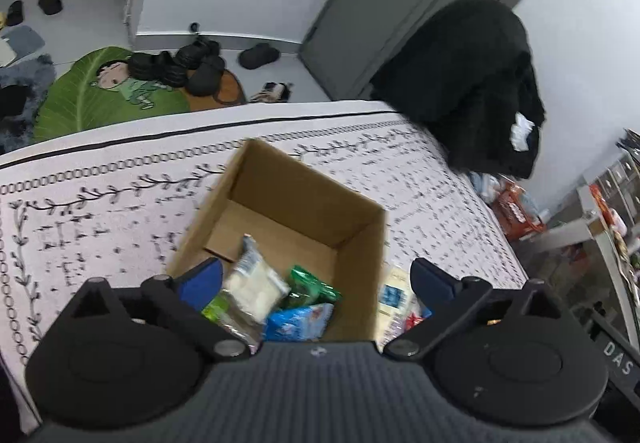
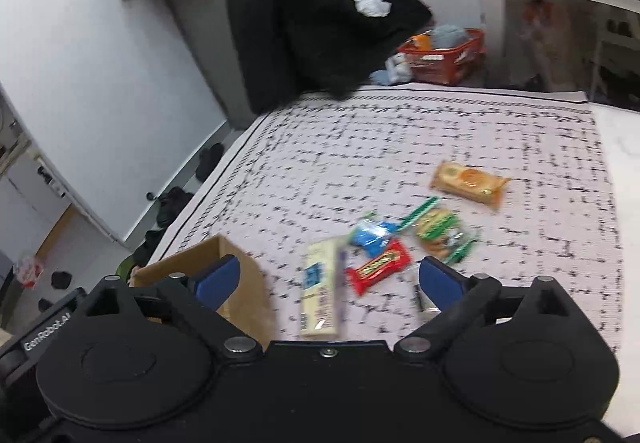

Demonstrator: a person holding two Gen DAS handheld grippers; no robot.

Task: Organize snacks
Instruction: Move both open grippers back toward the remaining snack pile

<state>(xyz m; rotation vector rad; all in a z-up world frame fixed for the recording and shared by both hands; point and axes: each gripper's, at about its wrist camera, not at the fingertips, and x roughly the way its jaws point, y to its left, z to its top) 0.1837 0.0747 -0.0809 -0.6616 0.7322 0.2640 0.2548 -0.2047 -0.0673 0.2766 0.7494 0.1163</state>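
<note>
Snack wrappers (image 2: 380, 267) blurred — labels unreadable — box (image 2: 244, 299) partly hidden.

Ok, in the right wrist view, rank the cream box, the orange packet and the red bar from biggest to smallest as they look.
1. cream box, longest by a clear margin, though it also lies nearest the camera.
2. orange packet and red bar: they look about alike; the packet lies farther off, so I won't rank them.

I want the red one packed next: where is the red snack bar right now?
Right wrist view: the red snack bar lies on the patterned cloth, between the pale yellow box and the green cracker packet.
</note>
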